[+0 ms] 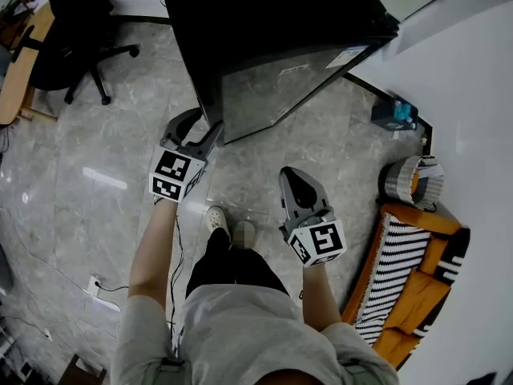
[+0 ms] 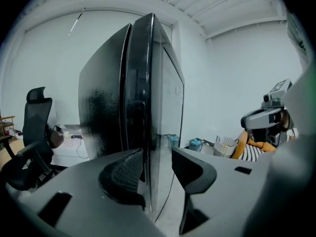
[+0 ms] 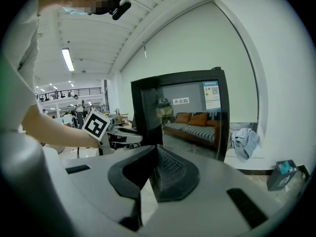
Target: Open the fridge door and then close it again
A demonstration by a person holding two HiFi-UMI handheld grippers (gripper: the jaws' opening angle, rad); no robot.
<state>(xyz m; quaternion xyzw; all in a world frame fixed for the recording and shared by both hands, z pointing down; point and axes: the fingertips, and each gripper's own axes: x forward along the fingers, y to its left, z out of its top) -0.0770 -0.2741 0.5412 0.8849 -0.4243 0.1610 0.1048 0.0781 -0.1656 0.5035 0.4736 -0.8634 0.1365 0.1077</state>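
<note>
Left gripper [image 2: 157,156] was wide open, jaws astride the fridge door [image 2: 169,107] edge, pads clear. Right gripper [image 3: 154,154] was shut and empty, right of the door. Suggest clamping squarely on the edge, then pulling along the hinge arc.

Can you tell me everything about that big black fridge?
The fridge is tall, black and shiny, standing upright on the grey floor near a white wall. Its glossy door mirrors the room like glass and carries a sticker near the top corner. The door looks shut or nearly so. The left gripper has its jaws apart around the door's side edge, not squeezing it.
</note>
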